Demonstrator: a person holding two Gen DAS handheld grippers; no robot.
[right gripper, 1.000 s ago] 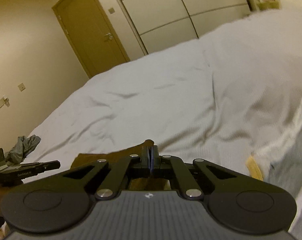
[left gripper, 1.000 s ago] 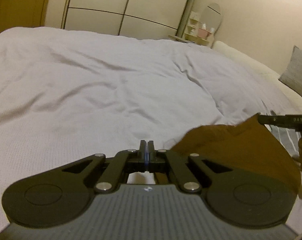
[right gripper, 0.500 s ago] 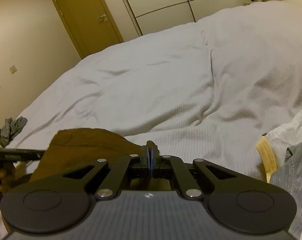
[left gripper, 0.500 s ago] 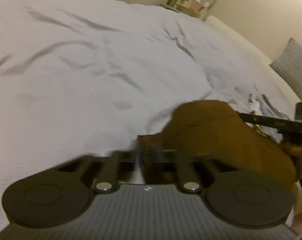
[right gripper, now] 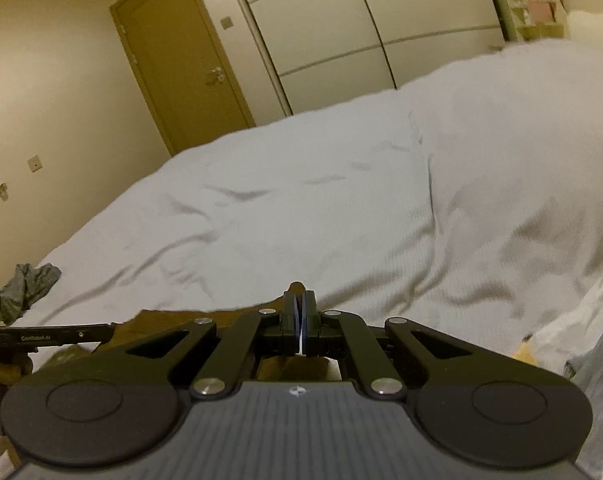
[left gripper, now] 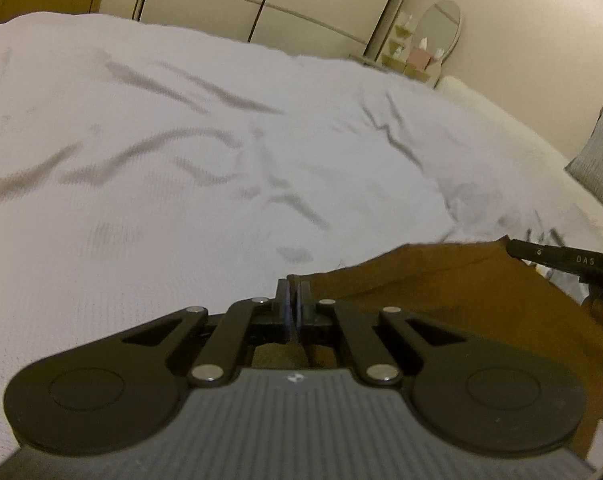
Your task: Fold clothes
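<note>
Over white duvet [left gripper: 221,184]: left gripper [left gripper: 292,300] and right gripper [right gripper: 300,312] each clamped on brown garment [left gripper: 461,292] edge.

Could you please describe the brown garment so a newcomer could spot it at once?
On the white bed, look at the near edge, where both grippers pinch it. The brown garment is the only dark, plain cloth there, unlike the pale clothes beside it.

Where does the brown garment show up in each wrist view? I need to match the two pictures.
Left wrist view: the brown garment fills the lower right, its edge pinched in the left gripper.
Right wrist view: the garment is a thin strip at lower left, its edge pinched in the right gripper.
Shared landmark: the white bedspread beyond it.
</note>
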